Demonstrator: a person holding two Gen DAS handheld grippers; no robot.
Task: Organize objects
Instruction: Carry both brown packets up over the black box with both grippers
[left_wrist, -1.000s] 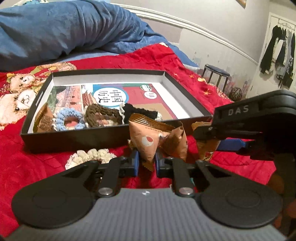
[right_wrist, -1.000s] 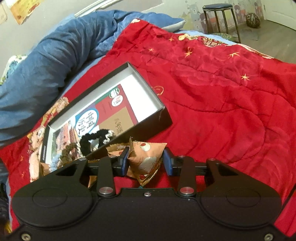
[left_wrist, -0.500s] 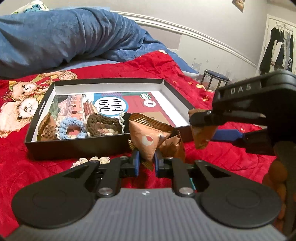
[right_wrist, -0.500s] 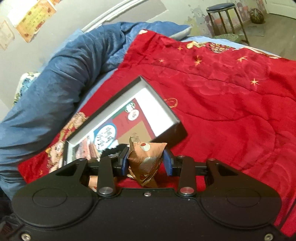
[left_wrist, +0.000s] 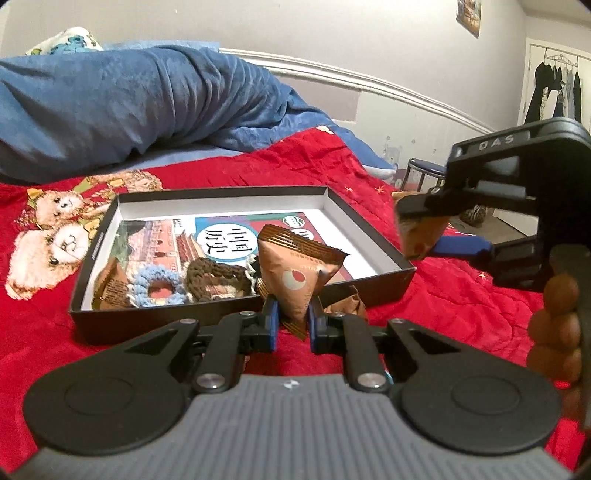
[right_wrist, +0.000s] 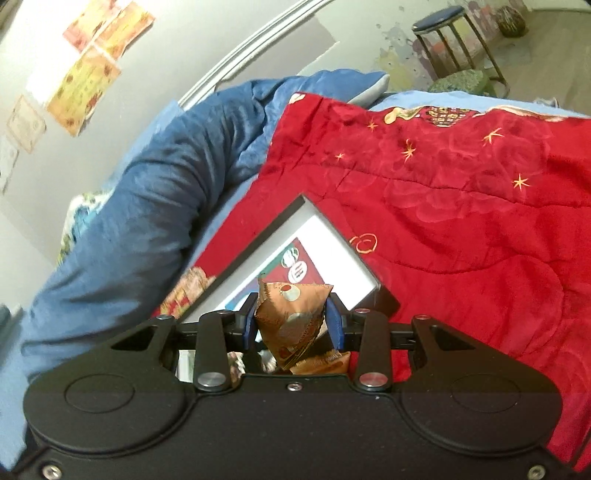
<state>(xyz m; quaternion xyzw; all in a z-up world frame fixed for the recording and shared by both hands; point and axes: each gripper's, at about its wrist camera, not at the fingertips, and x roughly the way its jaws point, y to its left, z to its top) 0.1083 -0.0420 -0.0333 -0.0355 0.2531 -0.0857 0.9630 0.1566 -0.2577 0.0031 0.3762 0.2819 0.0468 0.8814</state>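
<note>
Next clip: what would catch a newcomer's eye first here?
Each gripper is clamped on a brown triangular snack packet: the left gripper holds one before the open black box, the right gripper another. Crocheted scrunchies sit inside, on a red blanket.

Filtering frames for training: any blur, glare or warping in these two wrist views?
Left wrist view: mostly sharp; fisheye bends the white rail; the snack packet in the left hand-held gripper is crisp; no strong glare. Right wrist view: softer, tilted; blue blanket and wall posters smeared; packet in the right hand-held gripper readable; corners dark in both.
</note>
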